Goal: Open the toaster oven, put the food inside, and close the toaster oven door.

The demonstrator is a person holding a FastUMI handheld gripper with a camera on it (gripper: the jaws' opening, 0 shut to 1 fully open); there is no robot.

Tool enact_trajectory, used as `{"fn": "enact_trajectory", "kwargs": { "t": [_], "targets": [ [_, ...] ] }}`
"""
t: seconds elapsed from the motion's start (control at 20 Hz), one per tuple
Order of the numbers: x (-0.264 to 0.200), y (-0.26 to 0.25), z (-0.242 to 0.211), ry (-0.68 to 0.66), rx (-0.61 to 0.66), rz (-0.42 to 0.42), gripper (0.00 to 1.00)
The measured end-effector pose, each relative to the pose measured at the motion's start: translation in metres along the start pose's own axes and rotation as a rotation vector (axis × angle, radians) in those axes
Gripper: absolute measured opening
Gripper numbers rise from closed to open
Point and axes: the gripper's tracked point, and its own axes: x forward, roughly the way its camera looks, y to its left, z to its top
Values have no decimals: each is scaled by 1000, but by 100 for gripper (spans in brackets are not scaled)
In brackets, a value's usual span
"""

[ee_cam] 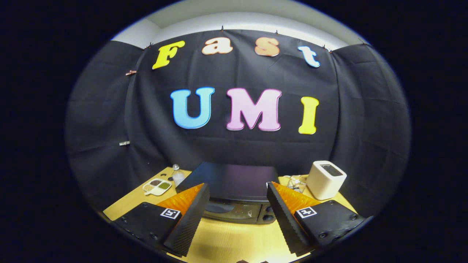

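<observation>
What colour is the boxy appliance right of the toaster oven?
White appliance, with a dark top opening, seen in the gripper view.

table (226,243) | toaster oven (234,182) | white box (325,179) | divided dish (157,186)

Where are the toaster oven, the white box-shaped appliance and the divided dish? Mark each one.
toaster oven (234,180), gripper view, on its dark top panel, beyond the open jaws.
white box-shaped appliance (323,182), gripper view, on its front wall.
divided dish (157,186), gripper view, on its middle divider.
</observation>
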Motion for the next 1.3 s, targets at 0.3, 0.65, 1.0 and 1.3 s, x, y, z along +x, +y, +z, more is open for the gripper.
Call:
{"fn": "enact_trajectory", "kwargs": {
  "t": [0.3, 0.65, 1.0, 1.3],
  "targets": [
    [-58, -23, 39, -99, -3, -100, 98],
    [-86, 3, 55, -178, -8, -91, 98],
    [-76, 28, 50, -158, 32, -31, 98],
    [-65, 32, 47, -140, 43, -2, 98]
  ]
}}
